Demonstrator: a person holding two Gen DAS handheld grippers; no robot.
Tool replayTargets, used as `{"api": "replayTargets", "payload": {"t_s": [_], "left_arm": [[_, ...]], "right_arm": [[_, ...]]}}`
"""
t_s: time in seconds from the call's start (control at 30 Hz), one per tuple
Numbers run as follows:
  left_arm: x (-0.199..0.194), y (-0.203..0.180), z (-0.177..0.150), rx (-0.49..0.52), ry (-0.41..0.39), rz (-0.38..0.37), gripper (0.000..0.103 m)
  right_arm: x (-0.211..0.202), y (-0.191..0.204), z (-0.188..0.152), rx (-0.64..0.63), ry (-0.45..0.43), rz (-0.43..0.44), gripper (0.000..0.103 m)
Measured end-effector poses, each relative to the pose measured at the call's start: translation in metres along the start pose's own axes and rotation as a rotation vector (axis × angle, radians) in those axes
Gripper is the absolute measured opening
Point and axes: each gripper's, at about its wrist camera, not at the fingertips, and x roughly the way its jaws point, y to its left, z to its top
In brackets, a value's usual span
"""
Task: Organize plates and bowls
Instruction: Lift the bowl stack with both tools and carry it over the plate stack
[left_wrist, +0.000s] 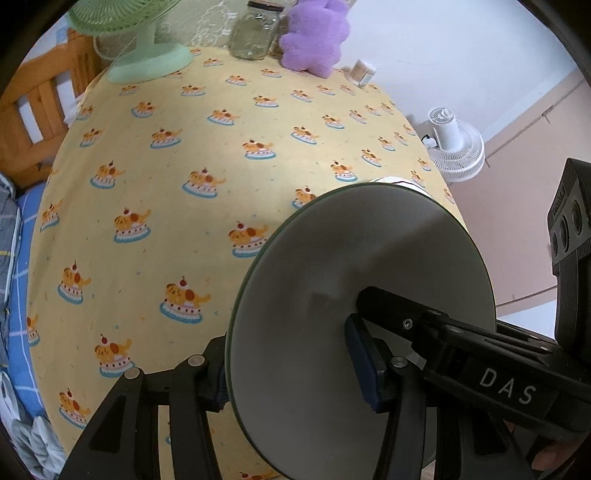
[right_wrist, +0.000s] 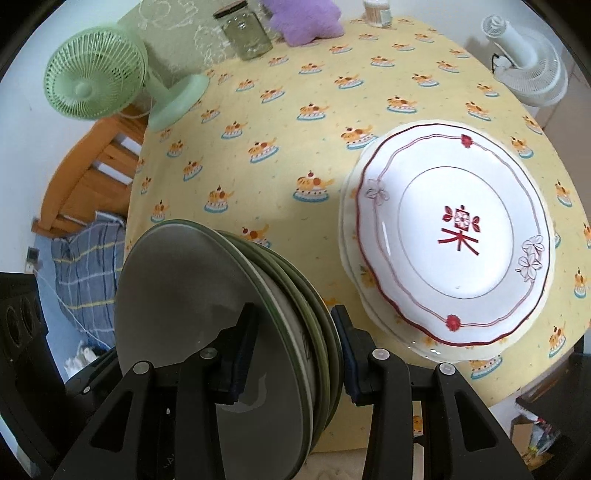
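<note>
Both grippers clamp the green-rimmed plates on edge

Right gripper (right_wrist: 295, 354) pinches the plate stack (right_wrist: 229, 317), left gripper (left_wrist: 288, 373) too; upright plates could slip apart, striking the white plate (right_wrist: 454, 236) at right

A wide stretch of yellow tablecloth (right_wrist: 258, 177) lies bare at the centre and left. The white plate stack (right_wrist: 454, 236) blocks the right side. The green fan (right_wrist: 96, 74), glass jar (right_wrist: 245, 33) and purple plush (right_wrist: 303, 16) line the far edge.
</note>
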Motion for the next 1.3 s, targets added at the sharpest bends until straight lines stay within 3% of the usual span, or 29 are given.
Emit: {"api": "replayTargets", "payload": {"t_s": [0.63, 0.93, 1.3], "left_arm": [[0.012, -0.07, 0.017, -0.131, -0.092, 0.111, 0.053], [0.004, -0.074, 0.013, -0.234, -0.134, 0.172, 0.053], [-0.002, -0.081, 0.024, -0.155, -0.14, 0.136, 0.053]], "right_arm": [[-0.025, -0.053, 0.044, -0.15, 0.04, 0.086, 0.043], [-0.027, -0.05, 0.057, -0.261, 0.08, 0.138, 0.043], [-0.042, -0.051, 0.06, -0.218, 0.028, 0.117, 0.043]]}}
